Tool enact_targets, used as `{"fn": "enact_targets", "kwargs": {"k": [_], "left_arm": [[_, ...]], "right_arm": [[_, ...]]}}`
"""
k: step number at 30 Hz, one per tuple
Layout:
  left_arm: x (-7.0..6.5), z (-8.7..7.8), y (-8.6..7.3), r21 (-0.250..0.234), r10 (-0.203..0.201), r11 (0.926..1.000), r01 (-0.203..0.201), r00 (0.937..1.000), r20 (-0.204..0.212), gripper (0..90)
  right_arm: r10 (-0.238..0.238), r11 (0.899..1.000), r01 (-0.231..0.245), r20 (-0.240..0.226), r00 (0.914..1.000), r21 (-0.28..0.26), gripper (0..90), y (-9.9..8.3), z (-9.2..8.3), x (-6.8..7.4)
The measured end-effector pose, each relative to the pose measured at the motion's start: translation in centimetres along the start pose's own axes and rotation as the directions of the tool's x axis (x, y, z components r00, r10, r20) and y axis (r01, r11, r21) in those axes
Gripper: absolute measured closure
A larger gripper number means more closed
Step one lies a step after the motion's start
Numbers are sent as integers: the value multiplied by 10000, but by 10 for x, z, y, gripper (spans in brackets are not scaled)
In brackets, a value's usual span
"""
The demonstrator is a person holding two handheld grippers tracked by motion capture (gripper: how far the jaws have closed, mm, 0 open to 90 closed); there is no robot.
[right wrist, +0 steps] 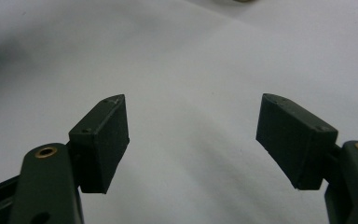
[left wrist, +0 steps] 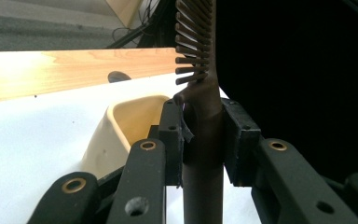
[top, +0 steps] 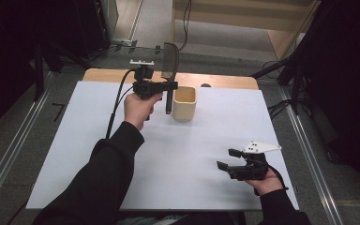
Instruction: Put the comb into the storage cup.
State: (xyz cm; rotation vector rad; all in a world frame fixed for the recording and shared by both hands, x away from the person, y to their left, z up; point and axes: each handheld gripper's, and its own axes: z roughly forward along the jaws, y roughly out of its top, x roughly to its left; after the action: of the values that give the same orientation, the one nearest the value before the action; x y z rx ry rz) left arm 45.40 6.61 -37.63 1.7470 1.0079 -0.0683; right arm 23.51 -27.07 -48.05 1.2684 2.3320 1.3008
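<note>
Nearest the person, the right gripper [top: 228, 159] rested low over the white table [top: 75, 154] at its near right corner, jaws spread wide with nothing between them; the right gripper view showed bare table between the two pads [right wrist: 103, 140].

Farther out, on the left, the left gripper [top: 168, 86] was raised above the table and clamped shut on the handle of a dark comb [left wrist: 204, 140]. The comb stood close to upright, its toothed end [top: 171, 58] uppermost and its handle end hanging down just beside the left wall of the beige cup [top: 184, 105]. In the left gripper view the pads pressed both flanks of the handle just below the first teeth, with the cup's open mouth [left wrist: 135, 116] lying below and to one side.

The step in hand appeared to be placing the comb in the cup. To do it well, the handle end should be carried across until it sits above the opening, clear of the rim, and the comb kept vertical. It should then be lowered until the handle meets the cup's floor, and released only then, since a tall comb dropped early could tip the light cup. The right gripper was well apart and could steady the cup if needed.

Beyond the cup ran the table's wooden far edge [top: 215, 80].
</note>
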Motion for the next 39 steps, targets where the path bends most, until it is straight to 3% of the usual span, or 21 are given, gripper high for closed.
{"fn": "enact_targets", "kwargs": {"k": [12,26,34,39], "left_arm": [[2,10,7,-167,-92,9998,91,9999,-66,730],[-1,26,22,-304,207,9993,-214,9995,-230,730],[1,29,26,-568,99,9983,-117,9994,-321,729],[-1,31,29,-510,345,9980,-371,9981,-505,730]], "right_arm": [[-49,10000,49,-43,10000,10,235,0,1,0],[-130,9999,130,-176,9998,14,235,1,3,1],[-177,9998,177,-210,9996,17,235,2,3,3],[-233,9997,232,-330,9992,-45,235,3,4,4]]}}
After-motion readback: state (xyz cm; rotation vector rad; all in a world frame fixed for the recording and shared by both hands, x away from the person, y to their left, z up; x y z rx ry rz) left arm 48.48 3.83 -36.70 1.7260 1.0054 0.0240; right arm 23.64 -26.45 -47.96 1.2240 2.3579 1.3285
